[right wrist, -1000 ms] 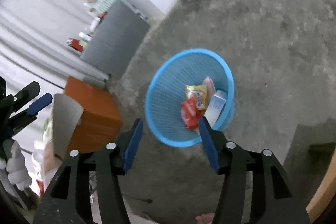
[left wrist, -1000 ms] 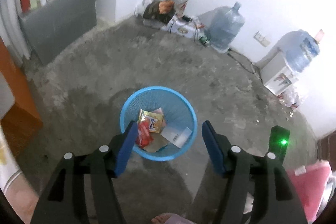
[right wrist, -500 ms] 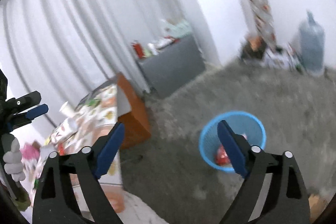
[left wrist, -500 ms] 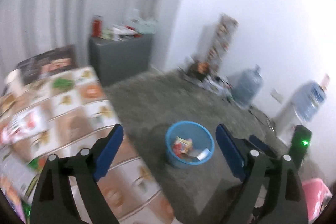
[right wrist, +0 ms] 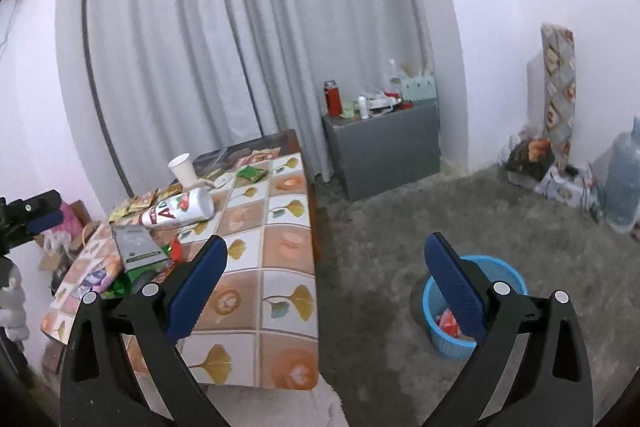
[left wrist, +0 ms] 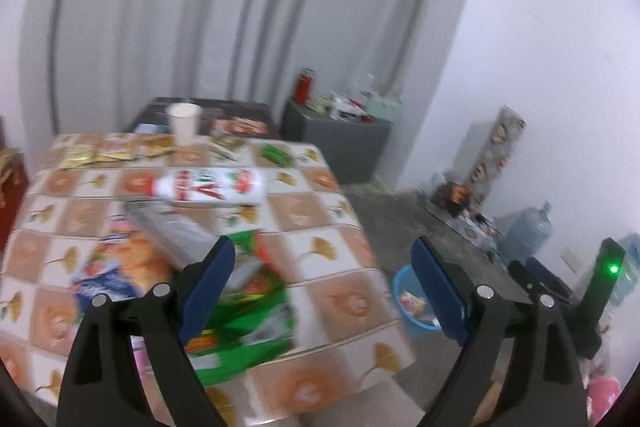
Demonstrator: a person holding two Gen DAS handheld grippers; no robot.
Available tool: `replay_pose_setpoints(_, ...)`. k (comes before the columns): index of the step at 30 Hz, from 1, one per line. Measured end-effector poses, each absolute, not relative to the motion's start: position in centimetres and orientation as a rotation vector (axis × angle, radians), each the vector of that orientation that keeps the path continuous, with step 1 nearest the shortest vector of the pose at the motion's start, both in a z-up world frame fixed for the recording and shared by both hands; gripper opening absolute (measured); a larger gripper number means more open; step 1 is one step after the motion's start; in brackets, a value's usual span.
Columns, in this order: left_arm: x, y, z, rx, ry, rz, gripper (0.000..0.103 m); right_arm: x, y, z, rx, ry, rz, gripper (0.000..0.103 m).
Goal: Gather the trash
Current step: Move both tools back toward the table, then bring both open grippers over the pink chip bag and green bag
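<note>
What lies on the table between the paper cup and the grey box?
In the right wrist view, the white bottle lies on its side between the paper cup and the grey box.

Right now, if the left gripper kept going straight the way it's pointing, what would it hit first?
Probably the table near its right edge. The open left gripper aims over the tiled cloth, just right of the green packet. The frame is blurred and depth is unclear, so it might pass over the edge.
</note>
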State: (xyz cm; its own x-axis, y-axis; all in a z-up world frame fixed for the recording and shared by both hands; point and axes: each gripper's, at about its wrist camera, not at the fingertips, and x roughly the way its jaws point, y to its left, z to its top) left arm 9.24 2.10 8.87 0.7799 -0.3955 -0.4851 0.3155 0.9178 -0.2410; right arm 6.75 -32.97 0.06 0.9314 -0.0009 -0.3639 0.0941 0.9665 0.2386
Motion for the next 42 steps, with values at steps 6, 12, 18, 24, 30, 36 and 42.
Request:
replay_pose_setpoints(6,6.2,8.0,8.5,-0.158,0.512,-0.244,0.091,7.3,-30.1,0.9,0.280,0.412,0.061,0.095)
replay_pose_setpoints(12,5.3,11.3,7.1,-0.159,0.522,-0.165,0.091,8.2,-27.4,0.7,0.285,0.480,0.158,0.095)
replay_pose_setpoints(18,5.5,13.1,5.5,-0.197,0.550,-0.148,0.091,8.7,-25.3,0.7,0.263,0.522,0.216,0.095)
replay_pose_setpoints(24,5.9,14.2,4.0,-0.239,0.577,-0.153,0.091,10.2,-23.5,0.2,0.270,0.575,0.275,0.095)
replay_pose_setpoints(30,6.7,14.8,3.6,-0.279,0.580,-0.202,0.091,11.6,-21.5,-0.2,0.268,0.620,0.316,0.095)
replay_pose_setpoints(36,8.6,14.7,3.2,-0.337,0.611,-0.280,0.091,13.0,-19.7,-0.1,0.270,0.644,0.369,0.095)
replay_pose_setpoints(42,11.8,14.4,3.7,-0.478,0.643,-0.402,0.087,14.7,-18.9,0.9,0.290,0.630,0.396,0.095)
